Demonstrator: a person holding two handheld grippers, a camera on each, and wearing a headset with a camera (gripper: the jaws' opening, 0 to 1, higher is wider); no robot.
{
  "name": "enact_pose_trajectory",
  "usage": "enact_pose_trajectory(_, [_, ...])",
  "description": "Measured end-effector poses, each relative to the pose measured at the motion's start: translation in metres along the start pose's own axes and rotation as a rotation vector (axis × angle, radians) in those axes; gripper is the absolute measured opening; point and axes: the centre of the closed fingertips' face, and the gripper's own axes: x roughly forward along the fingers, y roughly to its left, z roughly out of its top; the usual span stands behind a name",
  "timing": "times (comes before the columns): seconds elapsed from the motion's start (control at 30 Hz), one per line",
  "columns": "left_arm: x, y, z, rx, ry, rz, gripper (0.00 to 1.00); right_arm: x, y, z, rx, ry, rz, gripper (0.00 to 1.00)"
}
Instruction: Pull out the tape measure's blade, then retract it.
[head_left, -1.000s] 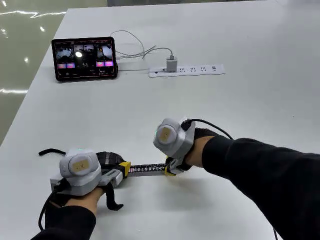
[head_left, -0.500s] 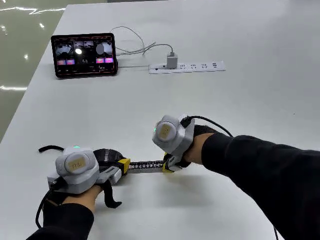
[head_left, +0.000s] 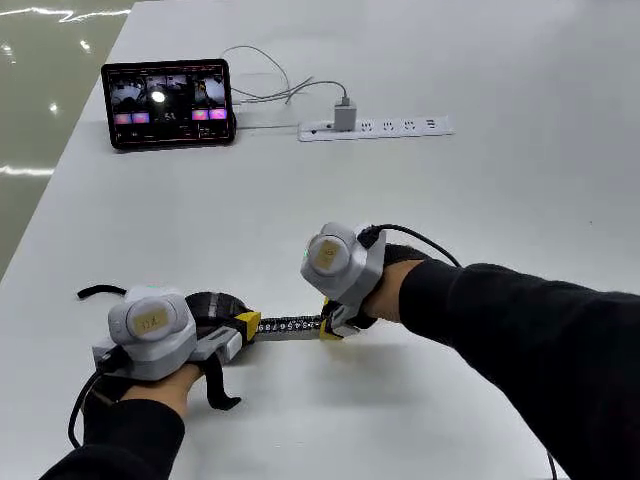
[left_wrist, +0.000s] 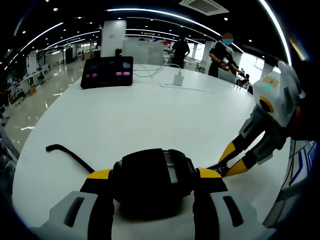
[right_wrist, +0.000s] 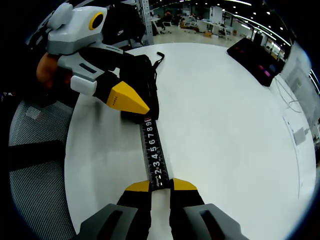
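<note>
Near the front edge of the white table (head_left: 450, 200), the left gripper (left_wrist: 155, 176) was clamped on the tape measure (left_wrist: 150, 187). Its case was black and rounded with a ribbed top, sitting between the yellow-tipped jaws, and its black strap (left_wrist: 67, 152) trailed off to the left. A short length of black blade (right_wrist: 152, 150) ran rightward out of the case, with white numbers 2 to 9 readable along it. The right gripper (right_wrist: 161, 186) was pinched tight on the blade's end.
</note>
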Motion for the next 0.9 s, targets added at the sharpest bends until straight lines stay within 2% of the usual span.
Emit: enact_pose_trajectory(0.9, [0.0, 0.0, 0.0, 0.002, 0.006, -0.003, 0.59, 0.006, 0.003, 0.012, -0.003, -0.031, -0.001, 0.09])
